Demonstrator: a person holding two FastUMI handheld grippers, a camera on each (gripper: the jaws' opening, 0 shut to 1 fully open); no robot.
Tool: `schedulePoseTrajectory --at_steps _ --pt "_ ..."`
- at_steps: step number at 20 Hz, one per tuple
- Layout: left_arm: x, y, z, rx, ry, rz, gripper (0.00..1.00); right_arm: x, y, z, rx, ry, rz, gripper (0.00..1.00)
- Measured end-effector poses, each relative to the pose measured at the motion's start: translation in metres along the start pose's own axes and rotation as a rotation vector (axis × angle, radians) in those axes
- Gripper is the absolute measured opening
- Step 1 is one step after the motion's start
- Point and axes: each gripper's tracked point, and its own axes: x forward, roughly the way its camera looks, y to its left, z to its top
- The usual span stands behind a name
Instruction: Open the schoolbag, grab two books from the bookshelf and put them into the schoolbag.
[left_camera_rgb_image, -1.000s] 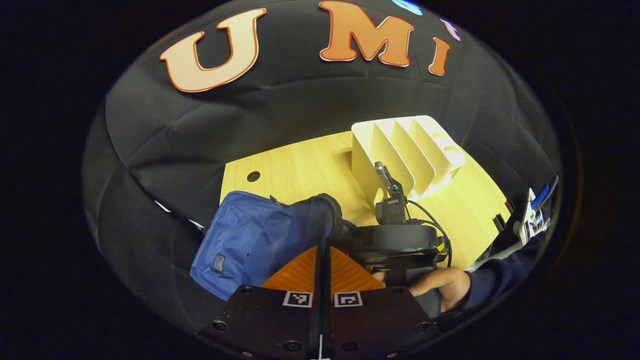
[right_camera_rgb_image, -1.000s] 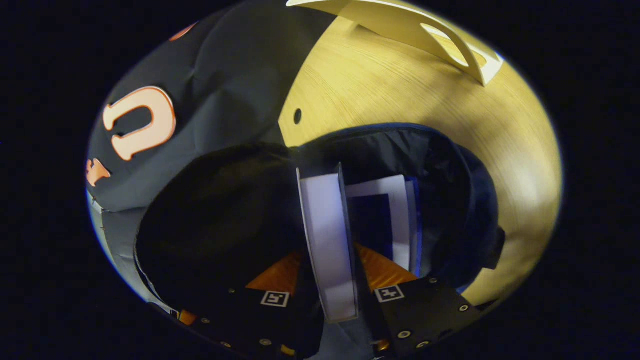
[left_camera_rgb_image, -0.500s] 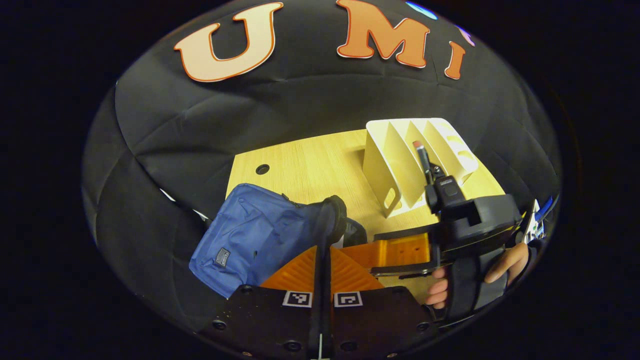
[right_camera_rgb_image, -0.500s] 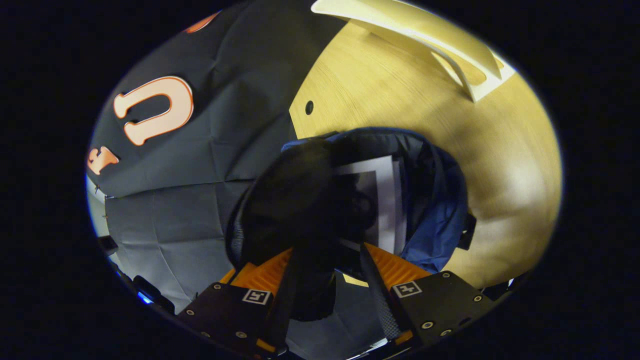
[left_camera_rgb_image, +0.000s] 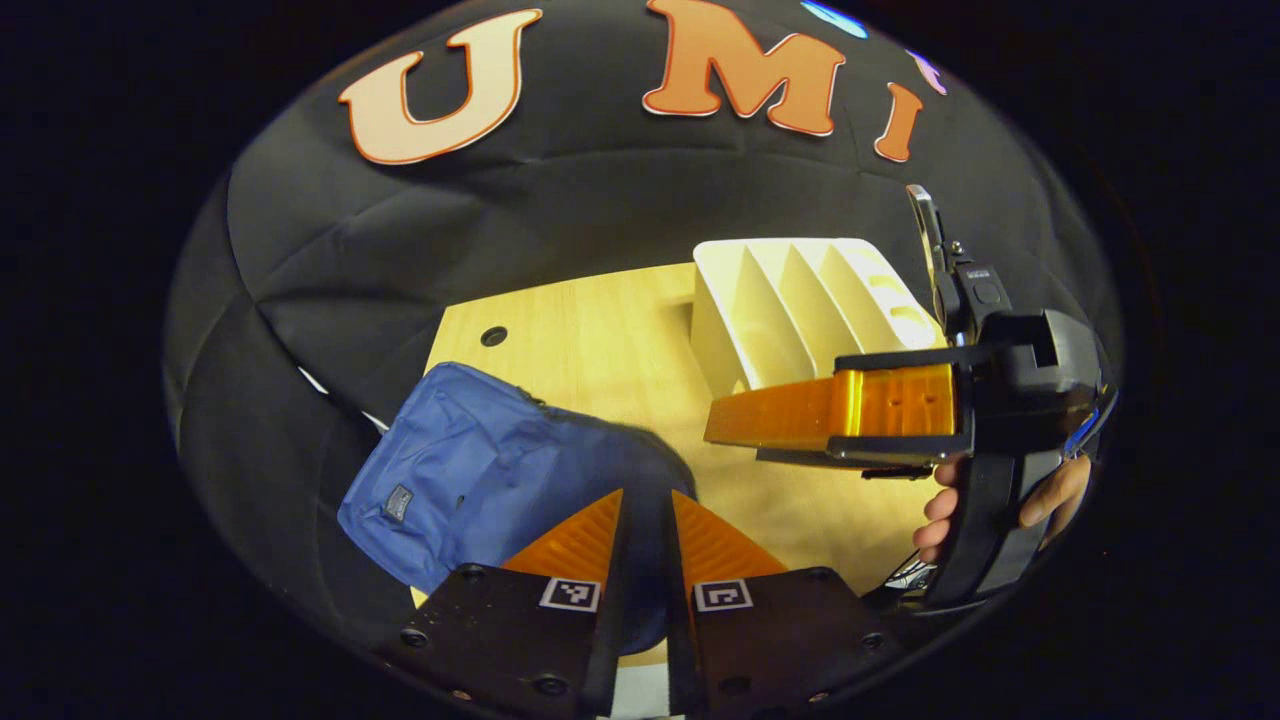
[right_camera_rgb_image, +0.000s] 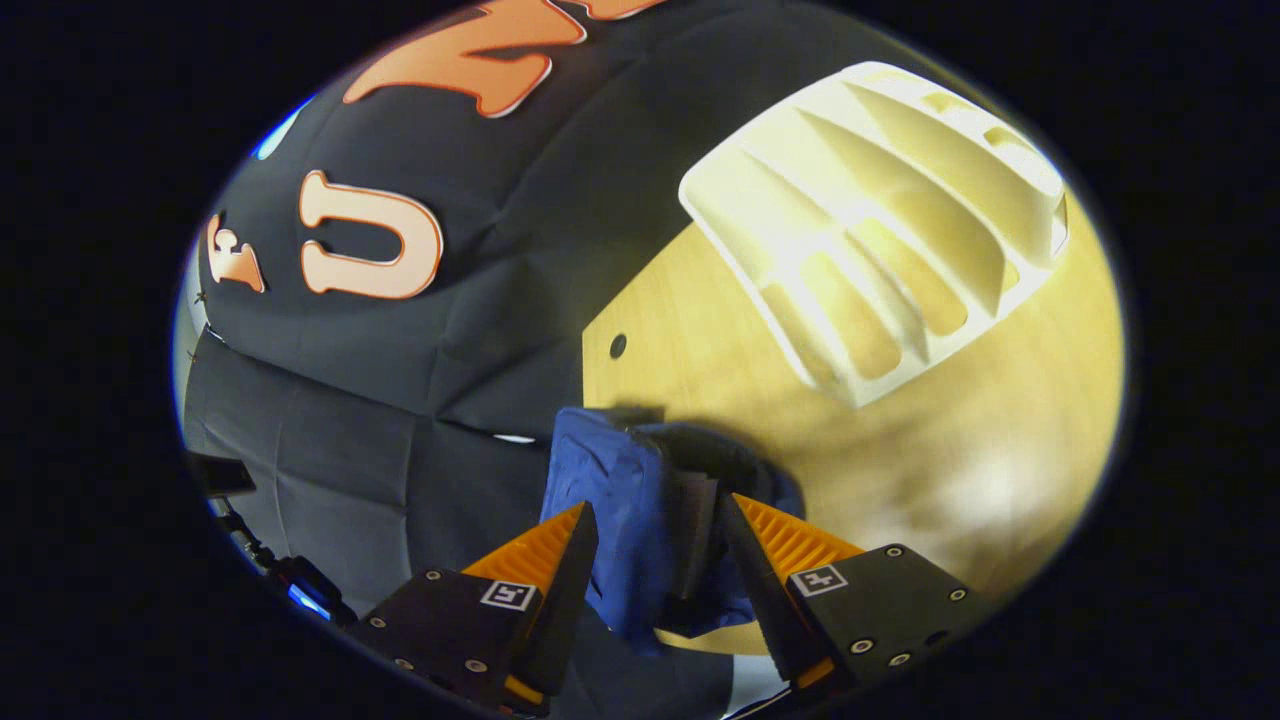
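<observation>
The white bookshelf (left_camera_rgb_image: 800, 310) stood empty and the blue schoolbag (left_camera_rgb_image: 480, 480) lay on the table (left_camera_rgb_image: 600, 340), so packing looked finished; the left gripper (left_camera_rgb_image: 645, 520) was slightly parted with dark bag cloth between its fingers, grip uncertain, and the right gripper (right_camera_rgb_image: 655, 545) was open and empty.

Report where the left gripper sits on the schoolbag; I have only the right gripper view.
Observer: In the left gripper view, the left gripper has its tips either side of the schoolbag's dark rim, at the end nearer the bookshelf. I cannot tell whether they pinch it.
Operator: Give me my right gripper's place too.
Observer: A hand holds the right gripper above the table, in front of the bookshelf. Its fingers point toward the bag and are apart from it.
Operator: Check the bag's front.
Observer: A small patch sits low on its blue face.
</observation>
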Motion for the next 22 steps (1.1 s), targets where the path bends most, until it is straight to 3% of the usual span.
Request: schedulePoseTrajectory --at_steps 1,3,4,6,7,11,14,17,22 --pt "0.0 -0.01 0.001 -0.002 -0.021 -0.022 0.22 -0.009 -0.004 0.008 -0.018 -0.029 -0.009 0.77" --pt "-0.003 -0.045 0.014 -0.017 -0.077 -0.083 0.44 -0.028 -0.008 0.028 -0.069 -0.103 -0.021 0.77" --pt "-0.005 -0.058 0.021 -0.022 -0.104 -0.102 0.48 -0.036 -0.01 0.04 -0.108 -0.14 -0.03 0.77" --pt "-0.009 -0.078 0.035 -0.019 -0.171 -0.112 0.57 -0.055 -0.014 0.061 -0.169 -0.216 -0.05 0.77" --pt "-0.013 -0.084 0.045 -0.014 -0.209 -0.11 0.66 -0.064 -0.015 0.07 -0.184 -0.248 -0.056 0.77" --pt "-0.038 -0.114 0.083 -0.004 -0.401 -0.102 0.7 -0.11 -0.021 0.109 -0.189 -0.372 -0.063 0.77" --pt "-0.052 -0.121 0.107 -0.022 -0.52 -0.055 0.73 -0.147 -0.023 0.145 -0.228 -0.514 -0.086 0.77" --pt "-0.063 -0.117 0.119 -0.058 -0.604 0.027 0.77 -0.182 -0.016 0.171 -0.315 -0.668 -0.106 0.77" --pt "-0.095 -0.118 0.153 -0.145 -0.783 0.032 0.84 -0.231 -0.014 0.192 -0.523 -0.832 -0.181 0.77"
